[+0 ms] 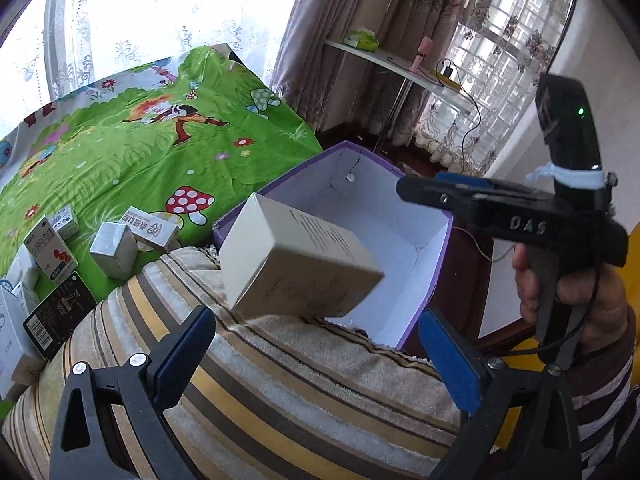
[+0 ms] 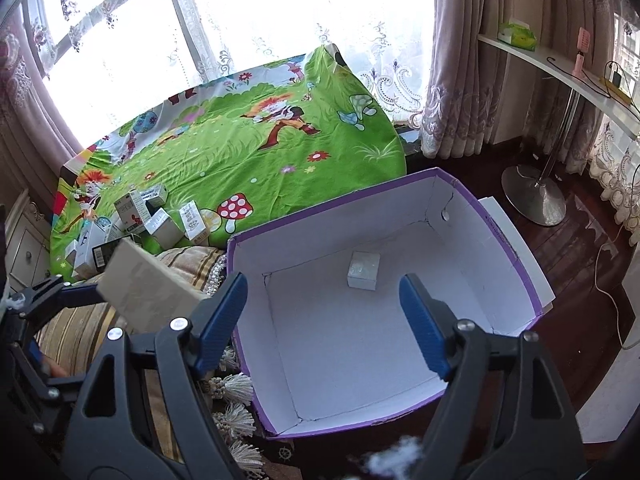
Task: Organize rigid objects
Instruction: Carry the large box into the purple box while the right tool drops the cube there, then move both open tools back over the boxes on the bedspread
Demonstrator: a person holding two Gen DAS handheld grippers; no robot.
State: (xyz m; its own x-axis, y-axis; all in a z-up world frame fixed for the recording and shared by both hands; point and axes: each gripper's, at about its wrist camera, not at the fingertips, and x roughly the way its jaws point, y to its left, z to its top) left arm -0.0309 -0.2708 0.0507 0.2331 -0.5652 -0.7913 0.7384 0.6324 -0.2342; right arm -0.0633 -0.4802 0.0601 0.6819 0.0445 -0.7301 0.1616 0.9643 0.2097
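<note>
The left claw (image 1: 316, 316) is spread wide, and one beige box (image 1: 296, 264) hangs tilted and blurred just past its tips, over the near left rim of the purple carton (image 1: 436, 276). A gap shows between the box and the right pad, so no grip is visible. The right claw (image 2: 324, 292) is released too, with nothing between its pads, poised above the carton and angled down into it. One small silver box (image 2: 363, 270) lies on the carton's floor, towards its far wall. At least seven more boxes (image 1: 114, 250) sit clustered on the green cartoon sheet (image 1: 160, 152) left of the carton. A hand (image 1: 572, 292) in a striped sleeve grips the right claw's handle right of the carton.
</note>
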